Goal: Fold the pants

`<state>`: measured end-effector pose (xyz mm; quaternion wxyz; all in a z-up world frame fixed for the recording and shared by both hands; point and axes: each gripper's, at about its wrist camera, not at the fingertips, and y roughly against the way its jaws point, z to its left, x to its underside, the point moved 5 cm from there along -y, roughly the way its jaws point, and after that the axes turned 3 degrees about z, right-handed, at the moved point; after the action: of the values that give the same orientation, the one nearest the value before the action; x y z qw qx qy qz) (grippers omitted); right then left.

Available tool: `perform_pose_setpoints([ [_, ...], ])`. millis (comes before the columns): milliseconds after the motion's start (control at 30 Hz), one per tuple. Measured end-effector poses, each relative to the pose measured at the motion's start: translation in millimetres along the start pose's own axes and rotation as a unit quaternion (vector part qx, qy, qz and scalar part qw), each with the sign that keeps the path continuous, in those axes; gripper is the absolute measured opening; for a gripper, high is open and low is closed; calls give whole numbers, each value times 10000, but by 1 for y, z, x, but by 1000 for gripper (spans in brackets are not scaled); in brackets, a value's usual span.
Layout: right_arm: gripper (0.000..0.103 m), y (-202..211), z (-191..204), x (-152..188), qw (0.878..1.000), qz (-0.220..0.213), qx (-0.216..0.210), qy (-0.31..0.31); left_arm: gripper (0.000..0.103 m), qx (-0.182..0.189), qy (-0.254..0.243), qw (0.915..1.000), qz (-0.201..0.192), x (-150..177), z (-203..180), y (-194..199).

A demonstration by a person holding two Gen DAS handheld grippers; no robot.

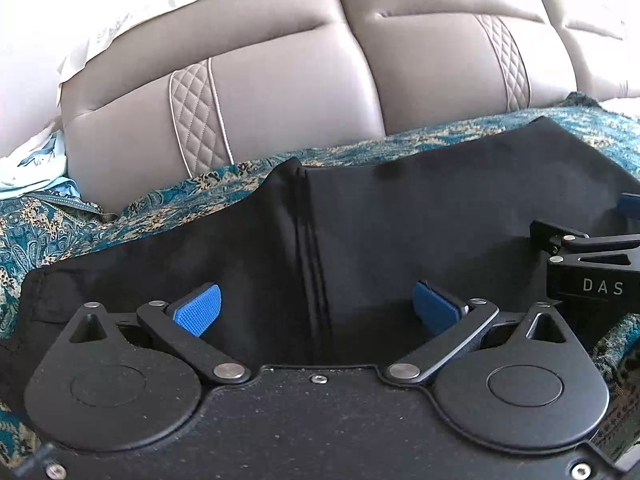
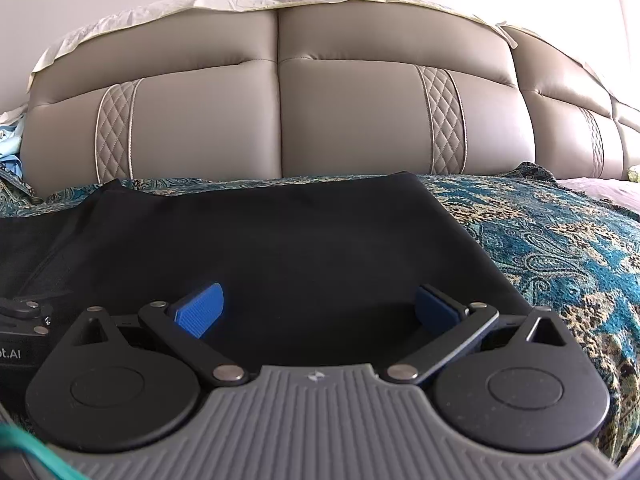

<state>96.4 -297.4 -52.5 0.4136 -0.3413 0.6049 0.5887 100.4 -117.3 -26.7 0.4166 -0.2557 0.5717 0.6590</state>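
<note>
Both the left gripper (image 1: 316, 308) and right gripper (image 2: 318, 308) gape wide over black pants (image 2: 280, 248); patterned bedspread (image 2: 560, 248) borders their right edge.

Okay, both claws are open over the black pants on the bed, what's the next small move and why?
Probably lower both and close on the near edge. The left claw and right claw hang open above the black pants, holding nothing, and the pants lie spread flat on the patterned bedspread, so a fold needs a grip first.
</note>
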Motion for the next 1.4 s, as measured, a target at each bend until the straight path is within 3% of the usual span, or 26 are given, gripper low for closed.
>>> perform_pose_setpoints([
  [267, 103, 0, 0, 0, 10000, -2, -1, 1, 103, -4, 116, 9998, 153, -7, 10, 0],
  [400, 103, 1, 1, 0, 10000, -39, 5, -2, 103, 11, -60, 9999, -157, -36, 15, 4],
  [500, 103, 2, 1, 0, 10000, -73, 11, -10, 97, 387, -3, 9988, -306, -61, 15, 3],
  [600, 103, 3, 1, 1, 10000, -90, 25, -6, 72, 943, 20, 9953, -234, -83, 5, -4],
  [667, 103, 3, 2, 1, 9999, -98, 30, -7, 49, 1359, -16, 9907, -65, -98, -10, -12],
  [800, 103, 3, 2, 1, 9999, -114, 36, -12, 43, 2197, -372, 9737, 480, -127, -59, -31],
  [967, 103, 4, 3, 2, 9999, -112, 46, -9, 40, 2652, -1040, 9546, 867, -146, -135, -49],
  [1167, 103, 4, 4, 1, 9999, -97, 58, -13, 39, 2546, -1653, 9465, 1091, -154, -205, -78],
  [1267, 103, 3, 4, 1, 9999, -95, 51, -14, 43, 2361, -1707, 9509, 1046, -158, -218, -93],
  [1400, 103, 3, 4, 0, 10000, -89, 31, -8, 50, 2232, -1298, 9571, 1313, -171, -216, -108],
])
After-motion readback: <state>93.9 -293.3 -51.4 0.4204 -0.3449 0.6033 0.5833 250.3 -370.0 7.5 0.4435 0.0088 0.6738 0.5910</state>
